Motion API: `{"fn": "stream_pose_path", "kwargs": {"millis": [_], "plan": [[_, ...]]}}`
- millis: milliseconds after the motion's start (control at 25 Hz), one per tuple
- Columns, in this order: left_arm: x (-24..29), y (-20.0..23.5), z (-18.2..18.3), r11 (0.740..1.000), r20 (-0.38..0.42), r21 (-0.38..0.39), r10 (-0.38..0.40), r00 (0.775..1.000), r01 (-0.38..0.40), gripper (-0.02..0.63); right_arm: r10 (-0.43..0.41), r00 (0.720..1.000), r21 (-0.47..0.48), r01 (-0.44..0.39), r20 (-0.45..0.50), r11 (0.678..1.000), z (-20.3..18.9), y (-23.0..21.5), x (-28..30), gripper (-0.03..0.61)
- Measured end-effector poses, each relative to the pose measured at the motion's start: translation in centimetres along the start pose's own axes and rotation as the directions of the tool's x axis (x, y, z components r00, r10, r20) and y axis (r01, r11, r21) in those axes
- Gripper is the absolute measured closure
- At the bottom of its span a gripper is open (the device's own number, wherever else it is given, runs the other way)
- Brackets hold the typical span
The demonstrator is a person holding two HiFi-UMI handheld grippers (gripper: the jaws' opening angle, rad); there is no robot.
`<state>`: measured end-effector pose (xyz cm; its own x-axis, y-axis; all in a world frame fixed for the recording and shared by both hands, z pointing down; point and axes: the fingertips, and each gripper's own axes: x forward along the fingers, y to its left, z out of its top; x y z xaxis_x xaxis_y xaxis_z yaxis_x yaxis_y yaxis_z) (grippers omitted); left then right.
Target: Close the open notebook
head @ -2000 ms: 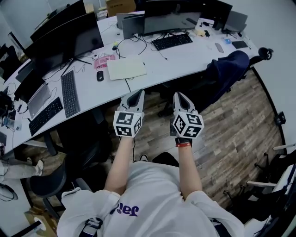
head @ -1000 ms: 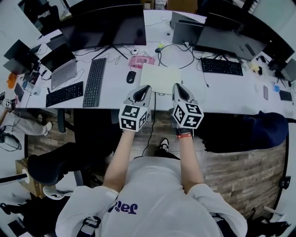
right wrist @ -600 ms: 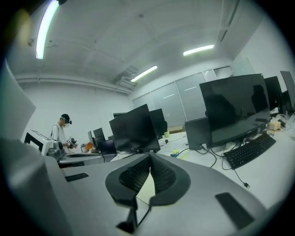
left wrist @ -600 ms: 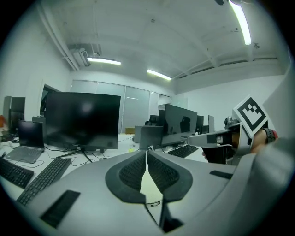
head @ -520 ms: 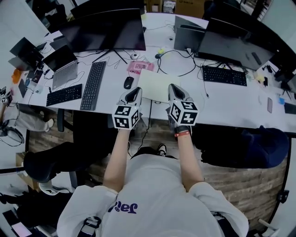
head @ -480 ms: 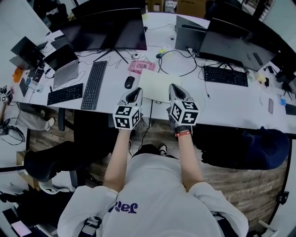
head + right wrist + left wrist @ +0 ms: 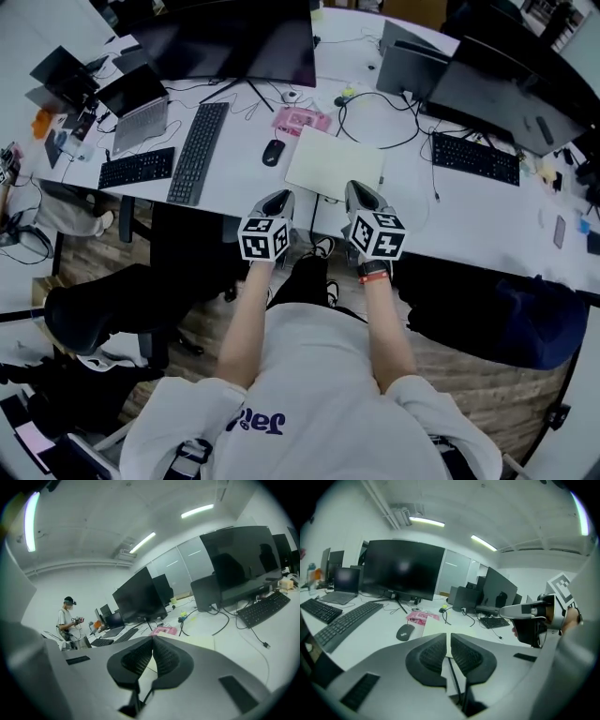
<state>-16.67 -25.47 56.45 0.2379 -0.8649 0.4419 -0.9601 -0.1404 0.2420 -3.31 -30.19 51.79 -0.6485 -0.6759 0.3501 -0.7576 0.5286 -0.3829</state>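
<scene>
Notebook (image 7: 335, 164) flat on worktop (image 7: 239, 171), just right of mouse (image 7: 273, 152). My left gripper (image 7: 280, 197), right gripper (image 7: 359, 190) both pinched shut, empty, nearer me than mouse. I should open fingers (image 7: 430, 654), slide under one cover edge, fold over slowly.

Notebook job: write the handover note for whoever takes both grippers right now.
Left gripper: shut, empty.
Right gripper: shut, empty.
Both hover at the near edge of the desk, just short of the notebook.
Notebook: lies open and flat, right of the mouse, untouched.
Done: nothing on the notebook yet.
Left: lift one cover, fold it over, press it shut.
</scene>
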Motion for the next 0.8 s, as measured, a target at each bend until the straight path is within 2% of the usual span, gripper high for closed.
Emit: {"fn": "stream_pose_path", "kwargs": {"millis": [280, 560, 800], "plan": [[3.6, 3.8, -3.3, 0.99, -0.066, -0.141, 0.008, 0.998, -0.017, 0.551, 0.012, 0.996, -0.016, -0.014, -0.091, 1.0, -2.3, -0.6, 3.9, 0.577], [6.7, 6.5, -5.2, 0.963, -0.093, -0.271, -0.008, 0.996, -0.018, 0.523, 0.056, 0.986, 0.087, -0.042, -0.159, 0.995, -5.2, -1.9, 7.7, 0.577], [8.8, 7.6, -5.9, 0.943, -0.108, -0.334, -0.025, 0.994, -0.012, 0.487, 0.07, 0.981, 0.131, -0.047, -0.18, 0.99, -5.6, -3.2, 9.2, 0.577]]}}
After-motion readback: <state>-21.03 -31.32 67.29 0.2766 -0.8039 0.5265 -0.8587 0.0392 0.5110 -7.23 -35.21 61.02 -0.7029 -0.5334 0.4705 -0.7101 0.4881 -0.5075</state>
